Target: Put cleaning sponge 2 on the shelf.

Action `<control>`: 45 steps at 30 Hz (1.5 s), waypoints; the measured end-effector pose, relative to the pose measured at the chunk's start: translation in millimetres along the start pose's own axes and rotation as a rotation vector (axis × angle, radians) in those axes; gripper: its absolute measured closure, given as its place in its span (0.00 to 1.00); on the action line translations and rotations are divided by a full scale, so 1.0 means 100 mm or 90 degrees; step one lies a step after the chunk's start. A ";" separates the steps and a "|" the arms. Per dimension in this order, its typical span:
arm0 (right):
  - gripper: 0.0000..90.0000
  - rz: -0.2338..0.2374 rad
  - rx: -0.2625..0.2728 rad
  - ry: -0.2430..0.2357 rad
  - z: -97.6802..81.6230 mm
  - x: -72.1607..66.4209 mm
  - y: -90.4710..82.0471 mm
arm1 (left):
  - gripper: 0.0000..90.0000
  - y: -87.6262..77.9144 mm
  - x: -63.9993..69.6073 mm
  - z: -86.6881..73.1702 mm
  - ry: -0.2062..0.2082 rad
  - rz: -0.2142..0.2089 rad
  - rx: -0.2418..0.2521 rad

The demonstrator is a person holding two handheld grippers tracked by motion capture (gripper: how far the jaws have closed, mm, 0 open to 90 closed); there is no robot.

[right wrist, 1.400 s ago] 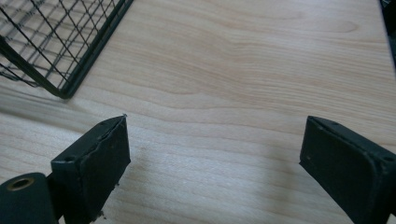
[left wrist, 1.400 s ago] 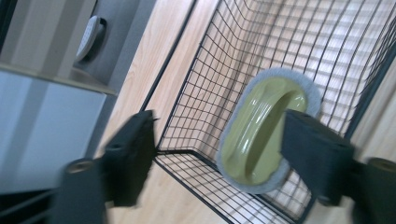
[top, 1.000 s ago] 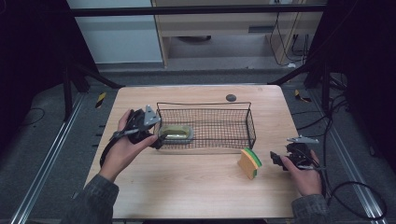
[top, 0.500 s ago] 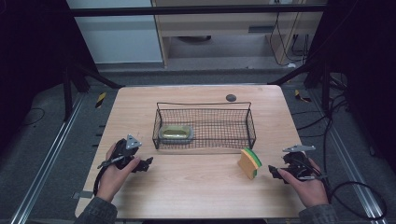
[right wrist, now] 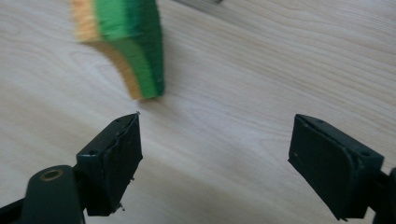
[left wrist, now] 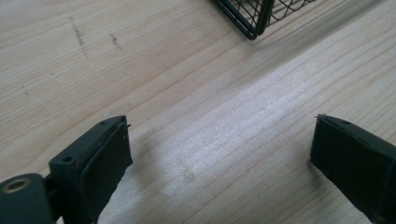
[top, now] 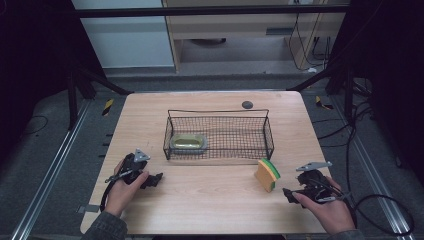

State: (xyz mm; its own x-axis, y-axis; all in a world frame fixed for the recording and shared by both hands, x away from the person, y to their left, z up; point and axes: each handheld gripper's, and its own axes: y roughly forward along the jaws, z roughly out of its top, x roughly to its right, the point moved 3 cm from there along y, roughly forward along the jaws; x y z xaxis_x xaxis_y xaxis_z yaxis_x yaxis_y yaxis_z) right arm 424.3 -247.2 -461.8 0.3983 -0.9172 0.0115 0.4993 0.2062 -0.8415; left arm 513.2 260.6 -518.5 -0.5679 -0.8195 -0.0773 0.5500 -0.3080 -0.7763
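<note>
1. While it stands on edge on the worktop [top: 210,200], the sponge [top: 267,174] shows an orange body with a green scouring layer and a curved, wavy outline; in the right gripper view it is blurred.
2. It sits just in front of the basket's right end, near the right tool [top: 289,192] but apart from it, ahead of the left jaw rather than between the jaws.
3. Right tool: its jaws stand wide apart with bare wood between them; they have just been closing a little, with nothing in them.
4. Left tool [top: 159,177]: jaws spread wide over bare worktop, gripping nothing.
5. Against a second ago, the left hand [top: 122,182] has dropped from the basket's left rim to the worktop in front of it, and the right hand [top: 327,207] has drawn slightly away from the sponge.
6. The wire basket [top: 220,112] sits mid-worktop and holds a pale oval dish [top: 188,143] at its left end.
</note>
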 end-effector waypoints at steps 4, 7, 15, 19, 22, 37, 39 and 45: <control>0.18 0.010 -0.001 -0.013 -0.01 -0.10 -0.06 | 0.03 0.01 -0.03 -0.02 -0.017 -0.008 0.003; 0.18 0.013 0.003 -0.032 0.01 -0.21 -0.15 | 0.01 0.04 -0.05 -0.04 -0.029 -0.018 0.009; 0.22 0.022 0.023 -0.042 0.30 -0.33 -0.25 | 0.00 0.08 -0.07 -0.05 -0.036 -0.018 0.049; 0.21 0.026 0.012 -0.055 0.46 -0.40 -0.27 | 0.00 0.09 -0.07 -0.06 -0.037 -0.016 0.063; 0.20 0.027 0.005 -0.062 0.55 -0.44 -0.28 | 0.00 0.10 -0.07 -0.06 -0.037 -0.016 0.070; 0.24 0.029 -0.028 -0.084 0.88 -0.56 -0.11 | 0.00 0.11 -0.08 -0.06 -0.036 -0.017 0.070; 0.25 0.027 -0.035 -0.085 0.91 -0.56 -0.08 | 0.00 0.11 -0.08 -0.06 -0.036 -0.017 0.070; 0.24 0.026 -0.052 -0.077 0.93 -0.54 0.01 | 0.00 0.11 -0.08 -0.06 -0.036 -0.017 0.070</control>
State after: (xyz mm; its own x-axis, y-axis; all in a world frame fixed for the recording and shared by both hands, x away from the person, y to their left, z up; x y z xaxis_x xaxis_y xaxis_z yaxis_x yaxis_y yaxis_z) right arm 475.0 -165.7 -412.9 0.5095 -0.8596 0.0371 0.4185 0.2099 -0.8836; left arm 520.0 266.3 -529.6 -0.5492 -0.8354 -0.0197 0.6006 -0.3782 -0.7045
